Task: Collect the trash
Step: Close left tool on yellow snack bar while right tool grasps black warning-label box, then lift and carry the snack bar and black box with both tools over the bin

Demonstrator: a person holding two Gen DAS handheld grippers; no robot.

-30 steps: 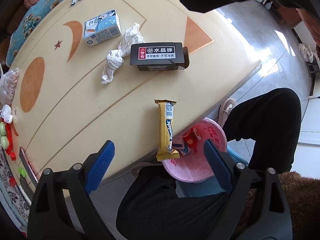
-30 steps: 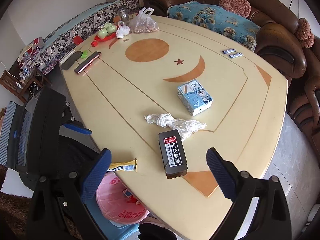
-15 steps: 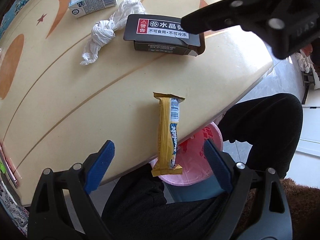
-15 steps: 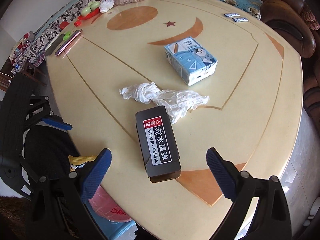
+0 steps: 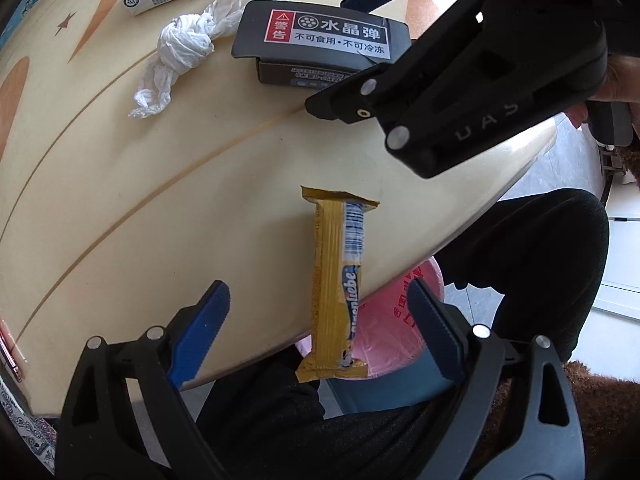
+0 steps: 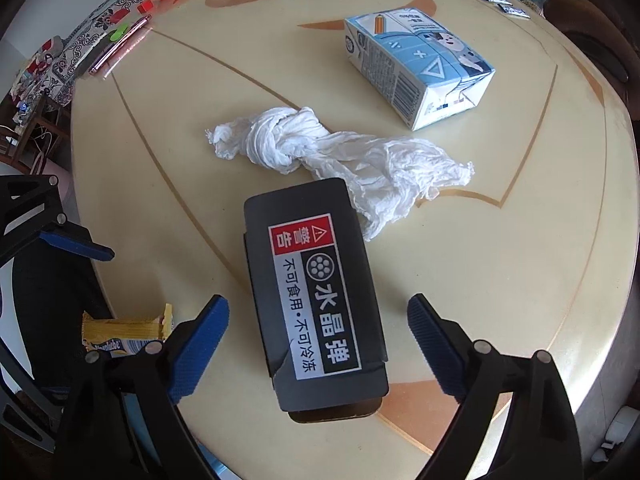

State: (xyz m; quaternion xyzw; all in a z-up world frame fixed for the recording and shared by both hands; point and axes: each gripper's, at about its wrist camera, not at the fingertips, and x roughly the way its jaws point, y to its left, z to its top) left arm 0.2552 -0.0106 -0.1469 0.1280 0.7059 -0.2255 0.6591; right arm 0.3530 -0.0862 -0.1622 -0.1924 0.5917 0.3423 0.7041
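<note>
I have two pieces of trash lined up, one per hand. My left gripper (image 5: 316,336) has its jaws spread wide with nothing pinched. The yellow snack wrapper (image 5: 338,284) lies at the lower centre of the left view, running lengthwise between the two blue pads, touching neither. Its near end hangs over the edge of the table (image 5: 160,208), above the pink bin (image 5: 396,328) below. I judge the wrapper to be very light, crinkly and a bit slick, so I would take it across its narrow width near the middle, where the pads can flatten it without it skating off.

My right gripper (image 6: 318,340) is wide too, its jaws just starting to close, and no pad touches anything yet. The black box (image 6: 316,296) fills the lower centre of the right view, its near end sitting between the pads, its long axis pointing up the frame. It looks like thin card, light, likely empty and easy to crush, so I would squeeze its long sides gently. The white tissue (image 6: 340,152) touches its far corner, and the blue carton (image 6: 416,64) lies apart at upper right.
</note>
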